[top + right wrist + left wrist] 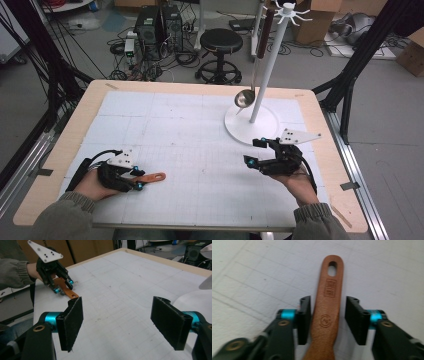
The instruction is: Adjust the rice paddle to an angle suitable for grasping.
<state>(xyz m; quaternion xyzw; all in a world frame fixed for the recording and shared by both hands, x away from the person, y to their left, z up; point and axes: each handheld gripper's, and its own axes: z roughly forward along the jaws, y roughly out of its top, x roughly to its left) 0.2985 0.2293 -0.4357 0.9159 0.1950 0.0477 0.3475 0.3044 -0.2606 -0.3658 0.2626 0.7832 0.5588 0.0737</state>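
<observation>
- Left gripper (136, 178), lower left of the high view: its two black jaws sit either side of a flat orange-brown wooden handle with an oval hanging hole (327, 307).
- In the left gripper view one ribbed pad (304, 320) lies against the wood; the other pad (357, 320) shows a thin gap, so this is not a firm pinch yet.
- The handle lies on the white gridded mat (200, 150), and its holed end pokes out past the jaws towards the middle of the frame (156, 176).
- Right gripper (255, 152), right of centre in the high view: jaws spread wide, nothing between them, raised over the mat.
- Just beyond it, the round white base of a white hanging stand (260, 90).
- A metal ladle with a dark wooden handle (245, 97) hangs from that stand, bowl just above the base.
- Behind the wooden table (70, 130), at upper centre, stands a black round stool (220, 42).
</observation>
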